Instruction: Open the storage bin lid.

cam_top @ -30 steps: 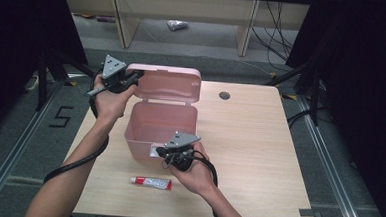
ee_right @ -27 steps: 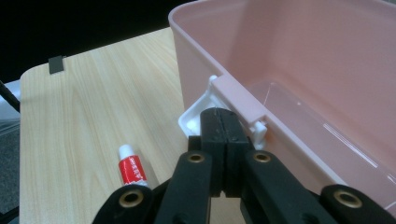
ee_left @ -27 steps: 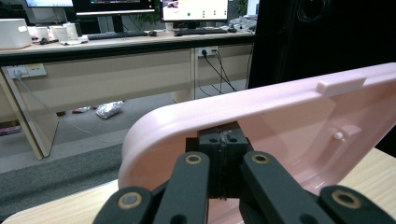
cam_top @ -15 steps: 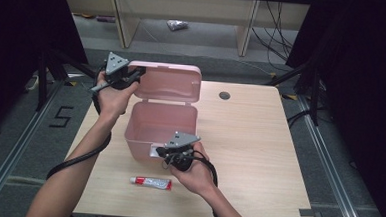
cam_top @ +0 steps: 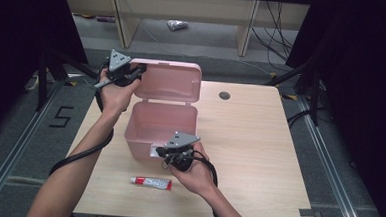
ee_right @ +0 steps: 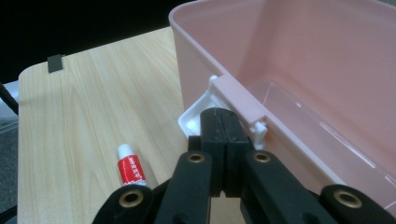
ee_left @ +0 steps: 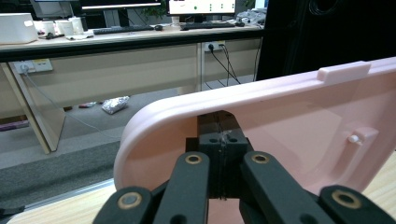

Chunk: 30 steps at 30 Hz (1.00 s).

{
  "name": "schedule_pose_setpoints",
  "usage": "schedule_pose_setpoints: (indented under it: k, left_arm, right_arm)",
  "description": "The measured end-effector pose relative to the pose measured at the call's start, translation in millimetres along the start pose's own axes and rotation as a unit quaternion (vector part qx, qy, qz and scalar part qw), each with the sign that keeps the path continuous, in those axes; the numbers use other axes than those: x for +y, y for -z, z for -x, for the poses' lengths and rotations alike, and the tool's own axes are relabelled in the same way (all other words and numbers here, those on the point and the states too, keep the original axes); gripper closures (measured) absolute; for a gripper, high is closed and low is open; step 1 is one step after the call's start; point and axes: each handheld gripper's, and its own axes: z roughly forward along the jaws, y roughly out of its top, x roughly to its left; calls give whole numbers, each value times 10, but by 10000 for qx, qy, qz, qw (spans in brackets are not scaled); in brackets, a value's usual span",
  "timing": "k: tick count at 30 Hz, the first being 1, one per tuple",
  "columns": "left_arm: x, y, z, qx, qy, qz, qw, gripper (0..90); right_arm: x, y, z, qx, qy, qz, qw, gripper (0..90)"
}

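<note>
The pink lid [cam_top: 168,82] is being propped open by the pressed-together left hand-held gripper [cam_top: 132,74] while the box [cam_top: 160,129] is being steadied at its latch [ee_right: 224,114] by the closed right hand-held gripper [cam_top: 166,154], so the tube [cam_top: 150,182] beside it can be put in.

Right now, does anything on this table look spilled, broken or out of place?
Nothing stands out. The pink box sits upright, its lid raised, empty inside. A red and white tube lies flat on the table in front of it.
</note>
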Motion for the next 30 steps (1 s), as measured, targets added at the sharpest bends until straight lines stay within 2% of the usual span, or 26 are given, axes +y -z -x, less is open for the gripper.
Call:
schedule_pose_setpoints:
  k: [5, 9, 10, 20, 21, 26, 28, 30]
  left_arm:
    - [5, -37, -8, 21, 15, -19, 10000, 899]
    - [9, -63, -13, 32, 42, -40, 10000, 899]
    - [10, -71, -20, 53, 9, -51, 10000, 899]
    - [-1, -155, -40, 121, 36, -133, 9998, 899]
    - [-3, -163, -44, 133, 32, -153, 9998, 899]
    - [-34, -212, -75, 141, 71, -204, 9997, 899]
    - [-50, -230, -89, 153, 70, -239, 9996, 899]
    - [-62, -244, -99, 164, 70, -263, 9995, 899]
  right_arm:
    - [-1, -1, 0, 10, 28, 9, 10000, 900]
    - [-1, 1, -9, 13, -50, 0, 10000, 900]
    - [0, -1, -1, 17, 13, 10, 10000, 900]
    - [0, 1, -1, 13, 23, 2, 10000, 900]
    - [-5, 3, -17, 0, -90, 2, 10000, 900]
    - [-3, 10, -18, -11, -90, -32, 10000, 900]
    - [-10, -6, -21, -31, -98, 59, 9999, 900]
    - [-3, 11, -18, -11, -92, -32, 10000, 900]
